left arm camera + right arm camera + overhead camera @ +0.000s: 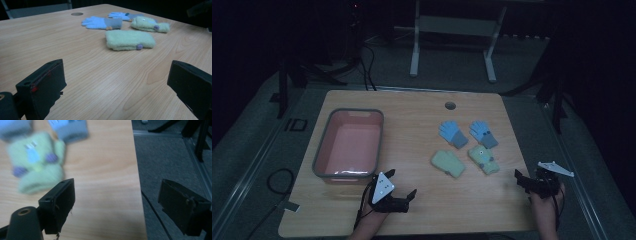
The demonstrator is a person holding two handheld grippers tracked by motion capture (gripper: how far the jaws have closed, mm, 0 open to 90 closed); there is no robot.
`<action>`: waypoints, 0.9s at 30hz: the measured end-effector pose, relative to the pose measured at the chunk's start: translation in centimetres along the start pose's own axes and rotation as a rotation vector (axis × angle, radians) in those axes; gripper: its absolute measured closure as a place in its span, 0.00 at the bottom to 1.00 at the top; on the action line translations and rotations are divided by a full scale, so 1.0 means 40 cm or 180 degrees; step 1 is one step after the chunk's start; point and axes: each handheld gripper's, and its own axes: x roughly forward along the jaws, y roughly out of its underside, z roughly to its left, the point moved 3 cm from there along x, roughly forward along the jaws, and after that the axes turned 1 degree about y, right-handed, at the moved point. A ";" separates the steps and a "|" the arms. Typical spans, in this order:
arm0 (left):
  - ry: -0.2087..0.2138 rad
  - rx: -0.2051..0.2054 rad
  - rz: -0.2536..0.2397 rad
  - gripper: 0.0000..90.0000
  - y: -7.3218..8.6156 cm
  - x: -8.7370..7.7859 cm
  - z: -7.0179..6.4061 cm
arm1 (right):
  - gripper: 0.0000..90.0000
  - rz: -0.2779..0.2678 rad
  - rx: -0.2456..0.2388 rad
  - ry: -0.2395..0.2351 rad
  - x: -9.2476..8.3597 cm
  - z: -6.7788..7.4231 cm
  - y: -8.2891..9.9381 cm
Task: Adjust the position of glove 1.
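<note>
Two light-blue gloves (452, 132) (483, 133) lie on the right half of the wooden table (412, 115), with two pale-green gloves (448, 163) (483, 159) just in front of them. My left gripper (402, 183) rests low near the front edge, open, with only bare wood between its jaws; it looks toward the nearer green glove (129, 40) and a blue glove (102, 22). My right gripper (526, 179) is open at the table's right edge. One of its jaws hangs past the edge, and the green glove (37, 167) lies blurred ahead to its left.
A pink basin with a grey rim (322, 145) stands at the table's left, just beyond my left gripper. A round cable hole (450, 105) sits near the far edge. Grey floor (170, 162) drops off beyond the right edge. A desk frame (452, 35) stands behind.
</note>
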 end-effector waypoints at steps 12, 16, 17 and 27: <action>0.0021 -0.0004 -0.0005 0.02 0.000 0.000 0.000 | 0.13 -0.0036 -0.0310 -0.0335 -0.028 0.061 -0.077; 0.0020 0.0001 -0.0015 0.02 0.000 0.000 0.001 | 0.12 -0.0097 -0.0336 -0.0468 -0.034 0.093 -0.108; 0.0021 0.0001 -0.0016 0.02 0.000 0.000 0.001 | 0.12 -0.0087 -0.0348 -0.0510 -0.033 0.099 -0.112; 0.0037 0.0003 -0.0015 0.02 0.000 0.000 0.001 | 0.16 -0.0073 -0.0549 -0.0844 -0.030 0.160 -0.143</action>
